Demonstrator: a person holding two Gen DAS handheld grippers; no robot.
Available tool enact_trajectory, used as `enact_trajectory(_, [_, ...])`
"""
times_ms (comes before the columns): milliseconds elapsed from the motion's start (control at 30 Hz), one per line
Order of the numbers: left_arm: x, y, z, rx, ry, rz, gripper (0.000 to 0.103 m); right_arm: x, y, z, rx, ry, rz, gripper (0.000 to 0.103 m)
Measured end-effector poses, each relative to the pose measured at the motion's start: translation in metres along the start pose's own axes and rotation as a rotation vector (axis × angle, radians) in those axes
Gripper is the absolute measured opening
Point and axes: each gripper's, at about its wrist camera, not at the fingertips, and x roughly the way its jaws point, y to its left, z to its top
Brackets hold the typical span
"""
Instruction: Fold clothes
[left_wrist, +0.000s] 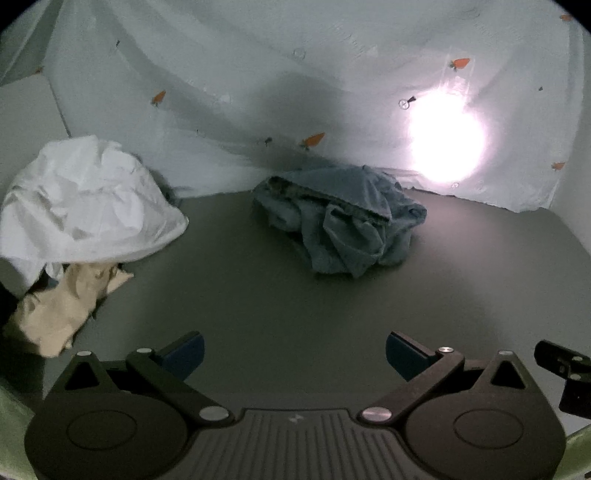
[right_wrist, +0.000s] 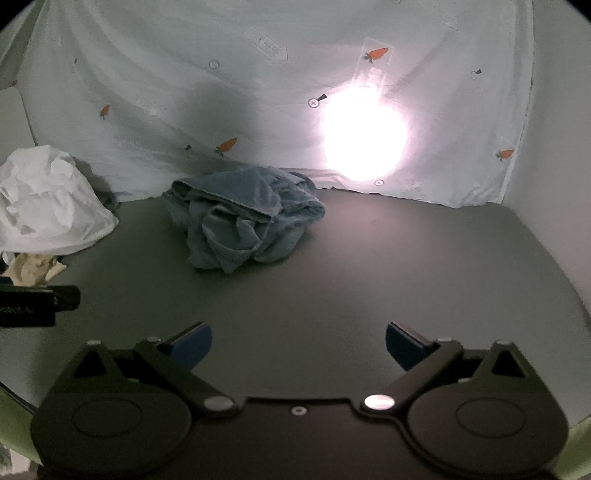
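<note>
**Both hand-held grippers spread wide above a dark worktop, clothes unfolded**

Nearest the lens in each wrist view are the black linkages and blue-padded fingers of a hand-held gripper. Left hand-held gripper (left_wrist: 294, 354): jaws set wide apart, nothing between them, raised over bare worktop (left_wrist: 280, 295). Right hand-held gripper (right_wrist: 298, 345): likewise wide and holding nothing; part of it shows at the right edge of the left view, and a black part of the left unit appears at the left edge of the right view. Blue garment (left_wrist: 341, 218), crumpled in a heap, lies toward the far side of the worktop, near the backdrop and well apart from both grippers. White garment (left_wrist: 85, 199), bunched into a mound, sits at the far left; a beige cloth (left_wrist: 62, 306) lies partly beneath it, at its near edge. Pale carrot-print sheet (right_wrist: 229, 92) hangs behind as a backdrop, with a bright light spot (right_wrist: 364, 136) glaring on it.
</note>
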Motion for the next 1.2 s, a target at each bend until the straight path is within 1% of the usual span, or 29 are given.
enact_trajectory(67, [0.004,-0.003,-0.002,-0.016,0.026,-0.019,0.103,0.003,-0.007,-0.003,-0.010,-0.001,0.000,0.098])
enact_trajectory(100, [0.005,-0.006,-0.003,-0.027,0.036,-0.028,0.103,0.005,-0.011,-0.004,-0.013,-0.004,0.002,0.095])
enact_trajectory(267, [0.017,-0.014,-0.010,-0.073,0.077,-0.055,0.101,0.016,-0.032,-0.010,-0.001,-0.032,0.010,0.091])
enact_trajectory(300, [0.021,-0.014,-0.011,-0.079,0.101,-0.053,0.101,0.020,-0.036,-0.010,0.004,-0.030,0.009,0.089])
enact_trajectory(333, [0.025,-0.014,-0.011,-0.087,0.124,-0.052,0.101,0.026,-0.040,-0.010,0.012,-0.013,0.006,0.083])
enact_trajectory(400, [0.031,-0.008,-0.009,-0.128,0.143,-0.073,0.101,0.034,-0.048,-0.006,0.045,0.004,0.015,0.076])
enact_trajectory(500, [0.043,0.002,-0.002,-0.185,0.165,-0.091,0.101,0.043,-0.057,-0.001,0.093,-0.005,0.044,0.076])
enact_trajectory(567, [0.050,0.008,0.004,-0.205,0.170,-0.095,0.100,0.053,-0.059,0.002,0.108,-0.001,0.049,0.076])
enact_trajectory(700, [0.067,0.024,0.018,-0.252,0.148,-0.098,0.099,0.074,-0.058,0.013,0.147,-0.005,0.057,0.076])
enact_trajectory(767, [0.079,0.034,0.026,-0.280,0.158,-0.105,0.092,0.089,-0.055,0.022,0.168,-0.003,0.061,0.077])
enact_trajectory(800, [0.089,0.041,0.031,-0.302,0.167,-0.118,0.090,0.098,-0.053,0.028,0.179,0.002,0.069,0.077])
enact_trajectory(833, [0.098,0.046,0.035,-0.321,0.172,-0.131,0.086,0.107,-0.050,0.034,0.196,0.006,0.080,0.077])
enact_trajectory(867, [0.107,0.051,0.039,-0.344,0.177,-0.146,0.080,0.116,-0.049,0.040,0.222,0.009,0.098,0.077])
enact_trajectory(900, [0.120,0.058,0.045,-0.372,0.185,-0.162,0.078,0.127,-0.047,0.046,0.256,0.014,0.122,0.077])
enact_trajectory(967, [0.142,0.067,0.055,-0.409,0.198,-0.180,0.069,0.153,-0.047,0.058,0.342,0.031,0.182,0.076])
enact_trajectory(1000, [0.155,0.072,0.061,-0.423,0.200,-0.190,0.067,0.166,-0.047,0.064,0.387,0.041,0.213,0.073])
enact_trajectory(1033, [0.167,0.077,0.067,-0.436,0.202,-0.200,0.064,0.179,-0.046,0.069,0.431,0.051,0.241,0.066])
enact_trajectory(1100, [0.196,0.086,0.081,-0.447,0.208,-0.201,0.062,0.213,-0.046,0.079,0.524,0.083,0.287,0.058])
enact_trajectory(1133, [0.210,0.090,0.088,-0.458,0.213,-0.191,0.058,0.230,-0.045,0.084,0.568,0.101,0.301,0.052])
enact_trajectory(1167, [0.223,0.094,0.095,-0.467,0.212,-0.186,0.052,0.246,-0.045,0.089,0.608,0.117,0.313,0.050])
enact_trajectory(1200, [0.237,0.098,0.103,-0.476,0.210,-0.182,0.051,0.263,-0.044,0.094,0.643,0.132,0.325,0.044])
